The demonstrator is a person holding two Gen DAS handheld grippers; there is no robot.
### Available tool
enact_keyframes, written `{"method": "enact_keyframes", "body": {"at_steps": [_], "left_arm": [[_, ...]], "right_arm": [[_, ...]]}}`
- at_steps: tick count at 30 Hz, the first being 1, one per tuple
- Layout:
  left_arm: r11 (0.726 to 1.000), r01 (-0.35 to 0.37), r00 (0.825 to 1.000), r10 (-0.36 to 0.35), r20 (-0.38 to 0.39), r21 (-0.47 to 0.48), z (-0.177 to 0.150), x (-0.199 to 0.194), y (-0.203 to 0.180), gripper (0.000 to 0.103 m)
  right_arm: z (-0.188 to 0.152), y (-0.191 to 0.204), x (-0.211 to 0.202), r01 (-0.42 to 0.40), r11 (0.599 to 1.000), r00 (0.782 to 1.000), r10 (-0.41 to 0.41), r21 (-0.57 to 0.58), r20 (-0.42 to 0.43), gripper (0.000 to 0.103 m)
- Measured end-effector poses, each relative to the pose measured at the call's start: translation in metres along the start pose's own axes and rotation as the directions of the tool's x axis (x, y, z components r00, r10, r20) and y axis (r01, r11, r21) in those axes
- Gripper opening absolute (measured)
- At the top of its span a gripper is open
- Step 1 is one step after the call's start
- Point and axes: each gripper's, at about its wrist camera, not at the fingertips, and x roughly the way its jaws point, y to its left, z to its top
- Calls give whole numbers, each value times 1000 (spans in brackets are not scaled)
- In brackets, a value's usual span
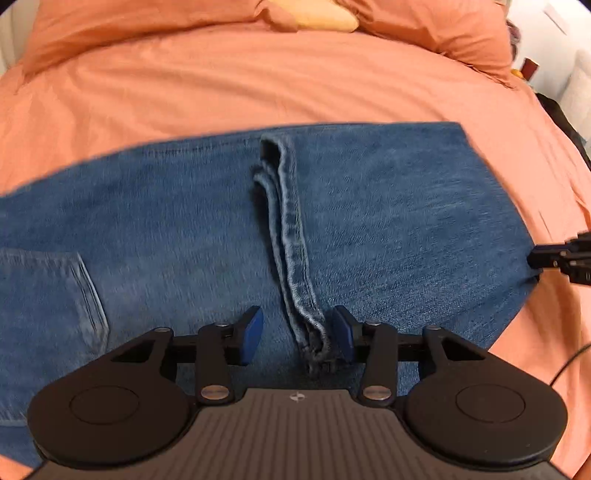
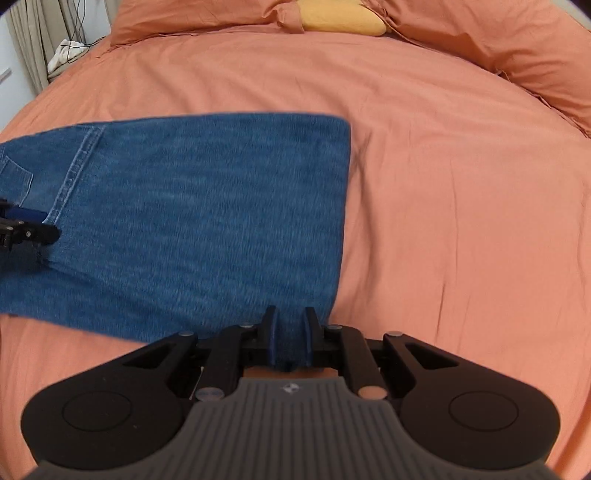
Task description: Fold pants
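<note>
Blue jeans (image 1: 369,221) lie folded flat on the orange bed cover (image 1: 258,81). The leg hems (image 1: 291,236) rest on top as a pale stitched band running toward the camera. My left gripper (image 1: 297,338) is open, its blue pads (image 1: 251,339) standing either side of the hem's near end, which lies close to the right pad. My right gripper (image 2: 290,336) is shut on the near corner of the jeans (image 2: 203,203) at their folded edge. Each gripper shows at the edge of the other's view: the right gripper (image 1: 535,258) and the left gripper (image 2: 40,223).
Orange pillows (image 1: 443,29) and a yellow cushion (image 2: 340,20) lie at the head of the bed. Bare orange cover (image 2: 461,184) spreads to the right of the jeans. A curtain and cables (image 2: 40,37) stand beyond the bed's far left corner. A thin cable (image 1: 569,362) crosses the cover.
</note>
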Motion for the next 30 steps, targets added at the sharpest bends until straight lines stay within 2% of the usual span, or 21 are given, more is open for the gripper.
{"method": "enact_keyframes", "body": {"at_steps": [4, 9, 11, 15, 19, 22, 25, 29, 30], "left_arm": [[1000, -24, 1000, 24, -6, -16, -1, 13, -2, 52], [997, -66, 998, 67, 13, -43, -3, 8, -7, 52], [995, -83, 996, 85, 34, -47, -6, 1, -10, 54], [990, -115, 987, 123, 102, -81, -18, -32, -11, 56], [978, -188, 965, 202, 166, -94, -36, -65, -10, 57], [962, -217, 952, 246, 180, -169, -47, -82, 3, 62], [944, -193, 952, 246, 180, -269, -56, -95, 29, 64], [895, -193, 946, 278, 166, -401, -67, -109, 66, 66], [880, -192, 942, 290, 170, -434, -70, -113, 75, 69]], "right_arm": [[-7, 4, 12, 21, 1000, 1000, -21, 6, 23, 8], [-5, 11, 9, 43, 999, 998, -42, -4, 37, 8], [-3, 15, 6, 58, 998, 998, -57, -6, 28, 8], [4, 32, 0, 116, 989, 993, -115, -88, 15, 10], [5, 47, -18, 97, 990, 993, -90, -104, 72, 10], [7, 70, -26, 73, 987, 995, -62, -146, 81, 10], [10, 103, -31, 56, 973, 994, -34, -222, 102, 10], [17, 153, -34, 56, 938, 991, -11, -342, 132, 11], [16, 165, -36, 59, 927, 990, -7, -369, 139, 11]]}}
